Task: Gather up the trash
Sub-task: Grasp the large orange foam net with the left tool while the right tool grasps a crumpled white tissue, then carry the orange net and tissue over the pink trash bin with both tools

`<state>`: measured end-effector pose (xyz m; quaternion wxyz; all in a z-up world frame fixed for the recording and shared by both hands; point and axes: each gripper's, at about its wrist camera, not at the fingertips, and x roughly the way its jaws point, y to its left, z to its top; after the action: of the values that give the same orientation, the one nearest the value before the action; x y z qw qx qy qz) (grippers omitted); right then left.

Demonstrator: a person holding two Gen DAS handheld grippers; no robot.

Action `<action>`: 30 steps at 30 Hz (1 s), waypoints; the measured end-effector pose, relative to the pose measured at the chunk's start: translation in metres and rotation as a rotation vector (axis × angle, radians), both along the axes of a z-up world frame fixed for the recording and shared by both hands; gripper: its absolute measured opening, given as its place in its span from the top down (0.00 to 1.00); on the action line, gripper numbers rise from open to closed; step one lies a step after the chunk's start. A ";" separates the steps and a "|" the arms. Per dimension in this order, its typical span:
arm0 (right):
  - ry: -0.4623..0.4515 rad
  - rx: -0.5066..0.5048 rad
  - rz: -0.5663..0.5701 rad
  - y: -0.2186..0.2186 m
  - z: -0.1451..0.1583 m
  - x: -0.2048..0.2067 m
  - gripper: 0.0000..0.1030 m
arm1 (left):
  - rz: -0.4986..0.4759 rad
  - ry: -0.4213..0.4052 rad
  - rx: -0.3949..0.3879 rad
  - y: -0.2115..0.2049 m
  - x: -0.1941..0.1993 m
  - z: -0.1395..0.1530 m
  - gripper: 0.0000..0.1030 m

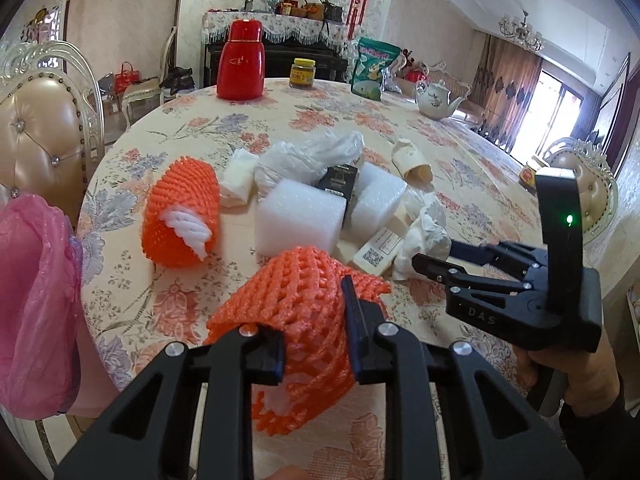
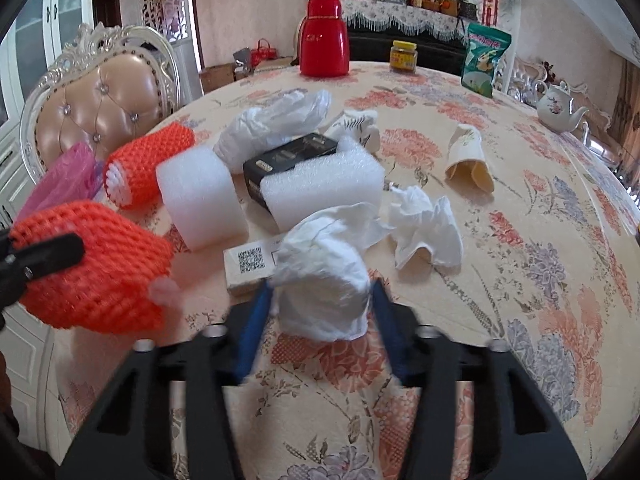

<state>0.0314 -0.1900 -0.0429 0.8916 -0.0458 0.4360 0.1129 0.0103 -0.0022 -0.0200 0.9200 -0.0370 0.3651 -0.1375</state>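
Orange foam netting is clamped between the nearly closed jaws of the left gripper, lifted off the flowered surface. Crumpled white tissue is seen between the jaws of the right gripper, which are narrowed around it, the pads at its sides. More trash is left lying mid-surface: a second orange net, two white foam blocks, a black box, a paper cup and another tissue. A pink bag is seen at the left edge.

2 orange nets, 2 foam blocks.
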 end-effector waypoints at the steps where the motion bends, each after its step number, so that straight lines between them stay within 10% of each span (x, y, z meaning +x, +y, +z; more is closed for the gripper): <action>1: -0.002 0.005 0.001 0.000 0.001 -0.001 0.72 | 0.001 -0.003 -0.002 0.001 0.000 0.001 0.79; 18: -0.102 0.051 0.010 -0.003 0.048 -0.012 0.80 | 0.042 -0.106 -0.021 0.021 -0.008 0.034 0.79; 30: -0.175 0.100 0.128 0.051 0.085 -0.008 0.79 | 0.242 -0.232 0.020 0.100 -0.029 0.081 0.79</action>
<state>0.0234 -0.1386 0.0418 0.9185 -0.0387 0.3465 0.1867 -0.0185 0.0980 0.0615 0.9661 -0.0555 0.2509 -0.0254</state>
